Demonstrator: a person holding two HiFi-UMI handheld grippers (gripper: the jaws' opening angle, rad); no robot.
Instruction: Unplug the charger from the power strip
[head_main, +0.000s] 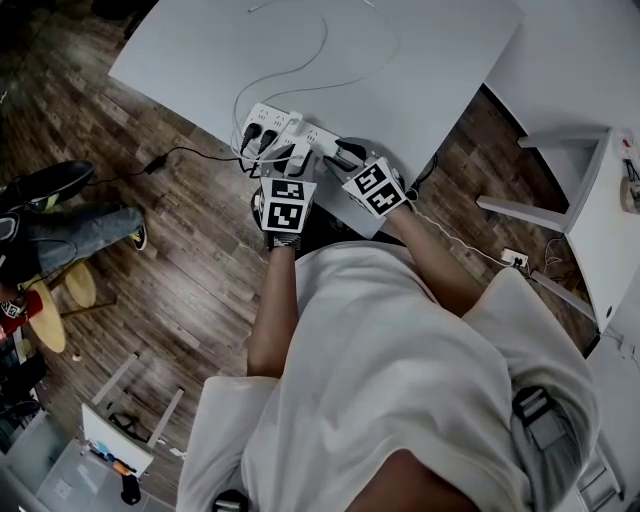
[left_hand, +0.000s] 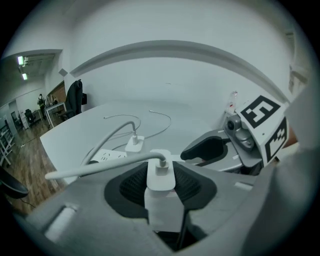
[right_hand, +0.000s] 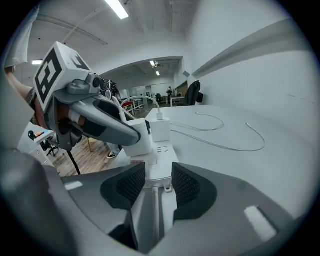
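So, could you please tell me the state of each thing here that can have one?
left gripper: shut on the white charger.
white charger: gripped, apparently still seated in the power strip, cable attached.
right gripper: shut on the power strip's cord end.
power strip: lying flat, clamped at one end.
second charger: plugged in, untouched.

We note white table (head_main: 420, 70) on wood floor (head_main: 190, 270); strip (head_main: 272, 116) lies by near edge, loose white cables (right_hand: 219, 146) beyond.
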